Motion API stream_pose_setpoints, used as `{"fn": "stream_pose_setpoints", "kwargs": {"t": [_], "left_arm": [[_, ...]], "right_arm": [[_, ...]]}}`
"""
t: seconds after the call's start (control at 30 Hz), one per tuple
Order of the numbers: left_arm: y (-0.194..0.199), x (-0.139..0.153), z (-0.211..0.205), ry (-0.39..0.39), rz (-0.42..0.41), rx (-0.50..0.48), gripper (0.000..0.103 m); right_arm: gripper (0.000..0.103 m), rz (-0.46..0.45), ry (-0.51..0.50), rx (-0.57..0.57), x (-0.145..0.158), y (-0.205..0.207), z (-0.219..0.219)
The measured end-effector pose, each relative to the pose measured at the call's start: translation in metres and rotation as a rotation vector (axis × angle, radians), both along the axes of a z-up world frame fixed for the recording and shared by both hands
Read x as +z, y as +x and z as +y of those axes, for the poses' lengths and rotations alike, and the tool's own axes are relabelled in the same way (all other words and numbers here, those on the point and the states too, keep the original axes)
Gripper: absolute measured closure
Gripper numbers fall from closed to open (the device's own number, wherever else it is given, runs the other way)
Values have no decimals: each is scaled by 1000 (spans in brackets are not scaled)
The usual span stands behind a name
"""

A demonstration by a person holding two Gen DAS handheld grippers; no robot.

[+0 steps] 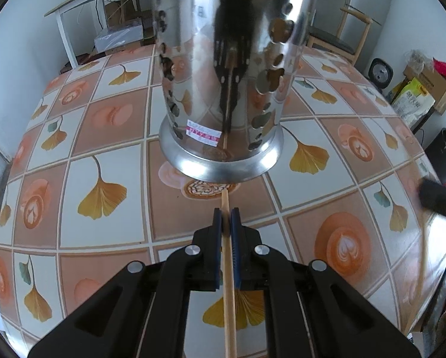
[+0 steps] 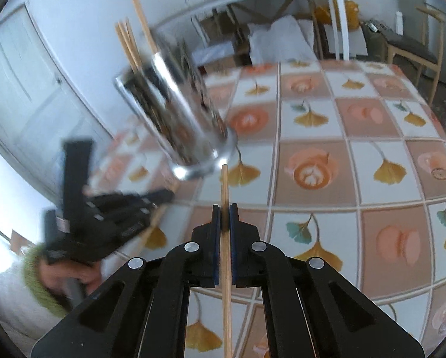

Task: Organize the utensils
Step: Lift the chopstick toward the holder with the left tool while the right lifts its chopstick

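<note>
A perforated steel utensil holder (image 1: 220, 74) stands on the patterned tablecloth (image 1: 103, 125), right ahead of my left gripper (image 1: 226, 213). That gripper is shut on a wooden chopstick (image 1: 228, 268) whose tip reaches the holder's base. In the right wrist view my right gripper (image 2: 225, 210) is shut on another wooden chopstick (image 2: 225, 238), lifted off the table. The holder (image 2: 175, 119) appears blurred at upper left there, with several chopsticks (image 2: 130, 41) standing in it. The left gripper (image 2: 112, 211) shows at the left, held by a hand (image 2: 73, 271) in a green cuff.
A white side table (image 1: 82, 3) and boxes stand beyond the table's far edge. A wooden chair (image 1: 342, 29) sits at the far right, with bags and cartons (image 1: 416, 89) by the wall. The right gripper (image 1: 440, 197) shows as a dark blur at the right edge.
</note>
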State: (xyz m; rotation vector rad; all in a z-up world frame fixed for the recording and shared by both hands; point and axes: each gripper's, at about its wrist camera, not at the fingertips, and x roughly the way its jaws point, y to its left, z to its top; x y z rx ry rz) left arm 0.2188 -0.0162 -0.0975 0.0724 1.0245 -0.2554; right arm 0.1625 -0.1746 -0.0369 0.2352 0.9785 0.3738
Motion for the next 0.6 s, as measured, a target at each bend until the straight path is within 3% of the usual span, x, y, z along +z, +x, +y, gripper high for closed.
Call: {"fn": "stream_pose_setpoints", "kwargs": {"t": [0.27, 0.6], "left_arm": [[-2, 12, 13, -90, -32, 17, 98], [-28, 88, 49, -286, -163, 8, 98]], "right_arm": [[99, -108, 105, -47, 46, -13, -24], [99, -196, 143, -54, 78, -23, -33]]}}
